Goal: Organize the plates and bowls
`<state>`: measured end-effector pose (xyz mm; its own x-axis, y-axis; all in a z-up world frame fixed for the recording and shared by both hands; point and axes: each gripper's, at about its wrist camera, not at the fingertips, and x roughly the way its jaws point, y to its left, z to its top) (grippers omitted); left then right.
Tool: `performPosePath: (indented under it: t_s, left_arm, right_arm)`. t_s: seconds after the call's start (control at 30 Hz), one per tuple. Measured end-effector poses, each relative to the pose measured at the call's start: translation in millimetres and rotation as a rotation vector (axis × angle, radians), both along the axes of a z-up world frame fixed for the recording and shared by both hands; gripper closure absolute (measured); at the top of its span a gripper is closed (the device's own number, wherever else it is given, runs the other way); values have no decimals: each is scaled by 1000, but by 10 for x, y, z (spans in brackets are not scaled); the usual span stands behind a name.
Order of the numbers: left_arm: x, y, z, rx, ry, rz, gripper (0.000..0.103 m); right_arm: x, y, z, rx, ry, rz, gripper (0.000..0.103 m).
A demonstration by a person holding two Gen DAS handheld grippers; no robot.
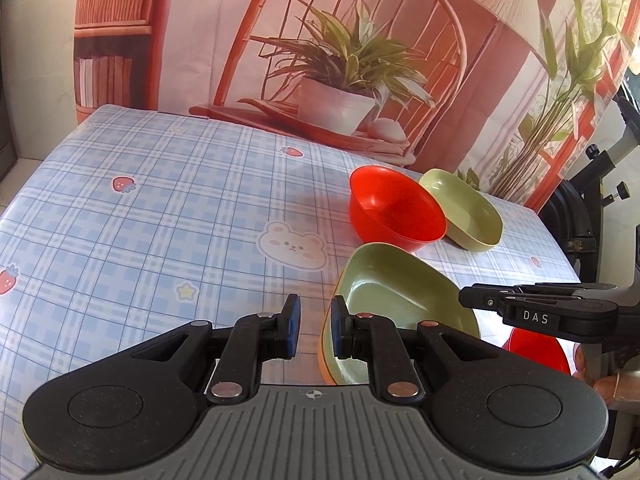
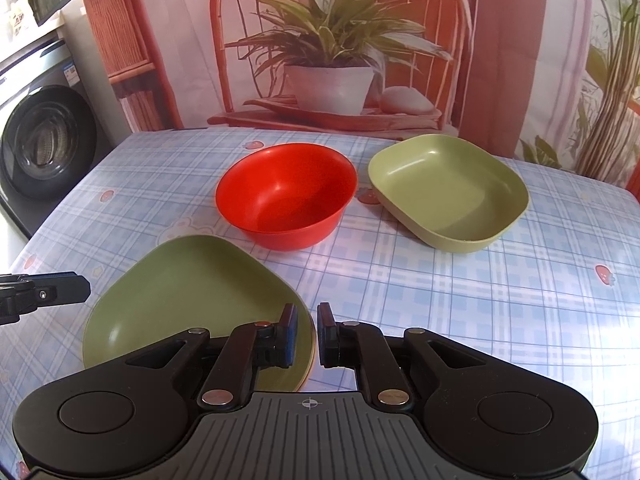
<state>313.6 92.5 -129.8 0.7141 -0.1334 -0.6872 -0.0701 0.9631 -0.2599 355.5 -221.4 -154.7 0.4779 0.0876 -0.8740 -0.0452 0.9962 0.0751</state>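
Left tool (image 1: 314, 326) stands slightly open at the rim of the near green square plastic plate (image 1: 384, 300); right tool (image 2: 307, 334) is nearly closed, empty, beside that rim.

So my table (image 2: 460, 300) has this blue plaid cloth with strawberries and a little bear on it. Sitting on it: a red bowl (image 2: 286, 196) around the middle, a green square dish (image 2: 448, 196) just beside it toward the far right corner, and a green plate (image 2: 192, 300) at the near edge, stacked on something orange.
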Motion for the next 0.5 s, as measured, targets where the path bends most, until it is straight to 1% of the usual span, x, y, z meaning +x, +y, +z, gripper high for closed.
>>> performPosePath:
  t_s: [0.07, 0.17, 0.2, 0.27, 0.4, 0.5]
  left_arm:
    - [27, -67, -36, 23, 16, -28, 87]
    - [56, -96, -141, 41, 42, -20, 87]
    - [62, -90, -168, 35, 44, -18, 85]
    - [72, -69, -213, 22, 47, -14, 84]
    - [68, -87, -233, 40, 44, -24, 82]
    - [91, -46, -261, 11, 59, -23, 82]
  right_arm:
    - [0, -13, -13, -1, 2, -6, 93]
    - [-8, -52, -37, -5, 12, -20, 93]
    - [-12, -63, -43, -5, 15, -23, 93]
    - [-23, -78, -48, -1, 20, -24, 92]
    - [-31, -77, -43, -7, 22, -24, 92]
    - [-31, -91, -36, -5, 21, -36, 92]
